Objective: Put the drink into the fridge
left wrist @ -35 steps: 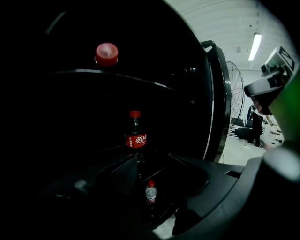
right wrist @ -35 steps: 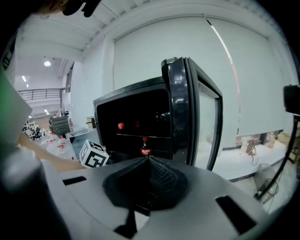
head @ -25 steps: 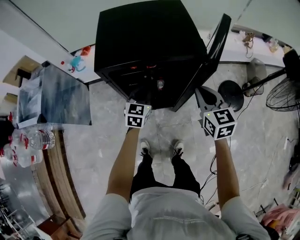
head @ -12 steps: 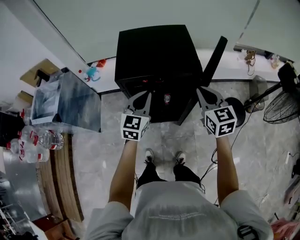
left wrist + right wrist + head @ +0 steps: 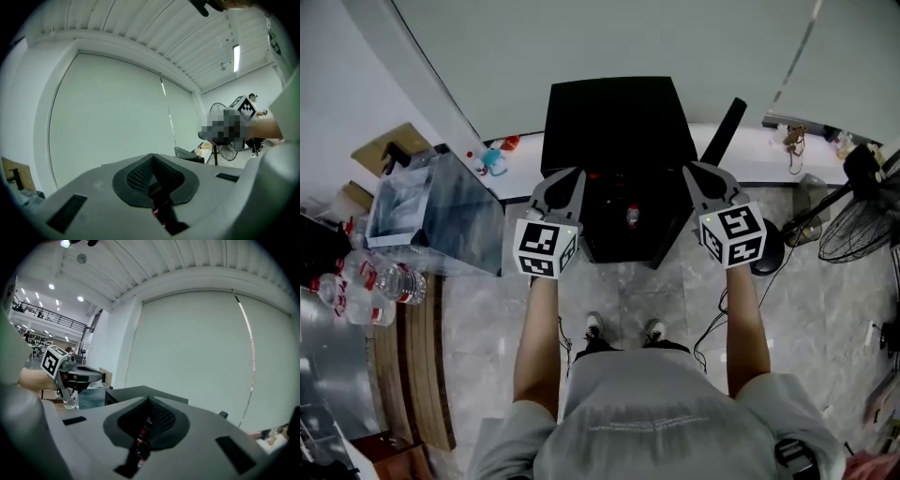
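Observation:
The black fridge (image 5: pixel 619 131) stands ahead with its door (image 5: pixel 720 131) swung open to the right. A small drink bottle (image 5: pixel 632 216) with a red cap stands inside on a shelf. It also shows as a bottle (image 5: pixel 139 439) through the slot under the right jaws. My left gripper (image 5: pixel 568 174) hovers in front of the fridge's left side, jaws shut with nothing between them. Level with it, the right gripper (image 5: pixel 694 169) is before the fridge's right side, also shut and empty. In their own views, the left gripper (image 5: pixel 152 157) and the right gripper (image 5: pixel 149 399) point up towards the wall.
Several water bottles (image 5: pixel 380 279) stand on a counter at the left beside a glass-sided box (image 5: pixel 441 211). A floor fan (image 5: pixel 853 225) and a round stand base (image 5: pixel 766 258) with cables are at the right. The person's feet (image 5: pixel 623 328) stand on marble floor before the fridge.
Both grippers have drawn back from the fridge opening and risen. The view has pulled away, so the fridge looks smaller. The bottle stays inside on the shelf.

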`<control>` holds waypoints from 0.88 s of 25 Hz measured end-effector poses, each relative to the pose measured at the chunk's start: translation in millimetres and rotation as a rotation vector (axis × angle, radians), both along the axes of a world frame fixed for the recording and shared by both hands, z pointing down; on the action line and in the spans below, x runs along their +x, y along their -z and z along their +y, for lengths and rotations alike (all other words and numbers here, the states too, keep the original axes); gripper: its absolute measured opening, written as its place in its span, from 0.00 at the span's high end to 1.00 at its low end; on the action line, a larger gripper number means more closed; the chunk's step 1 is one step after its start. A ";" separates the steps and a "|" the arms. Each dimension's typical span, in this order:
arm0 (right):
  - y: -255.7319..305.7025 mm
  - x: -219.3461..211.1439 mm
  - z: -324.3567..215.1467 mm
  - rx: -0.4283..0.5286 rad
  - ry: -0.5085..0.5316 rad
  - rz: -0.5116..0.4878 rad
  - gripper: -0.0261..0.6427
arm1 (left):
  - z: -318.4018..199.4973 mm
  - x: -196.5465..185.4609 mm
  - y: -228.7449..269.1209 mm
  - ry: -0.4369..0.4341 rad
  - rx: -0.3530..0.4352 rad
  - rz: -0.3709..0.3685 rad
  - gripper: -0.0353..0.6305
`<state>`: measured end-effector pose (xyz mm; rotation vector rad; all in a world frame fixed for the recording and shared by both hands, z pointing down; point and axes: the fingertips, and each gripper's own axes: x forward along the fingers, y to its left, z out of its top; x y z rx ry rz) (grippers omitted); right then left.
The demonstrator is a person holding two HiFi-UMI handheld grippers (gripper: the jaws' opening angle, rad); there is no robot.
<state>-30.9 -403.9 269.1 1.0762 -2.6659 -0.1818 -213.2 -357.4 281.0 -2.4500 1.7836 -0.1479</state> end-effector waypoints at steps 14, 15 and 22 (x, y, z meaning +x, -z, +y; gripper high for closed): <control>46.5 -20.5 20.6 0.092 0.035 -0.013 0.96 | 22.7 2.2 46.9 -0.034 0.057 -0.076 0.93; 46.3 -22.2 20.9 0.092 0.037 -0.014 0.96 | 22.7 0.7 48.3 -0.029 0.058 -0.072 0.92; 43.4 -30.6 26.9 0.097 0.063 -0.012 0.96 | 22.8 -8.2 48.9 0.004 0.050 -0.080 0.92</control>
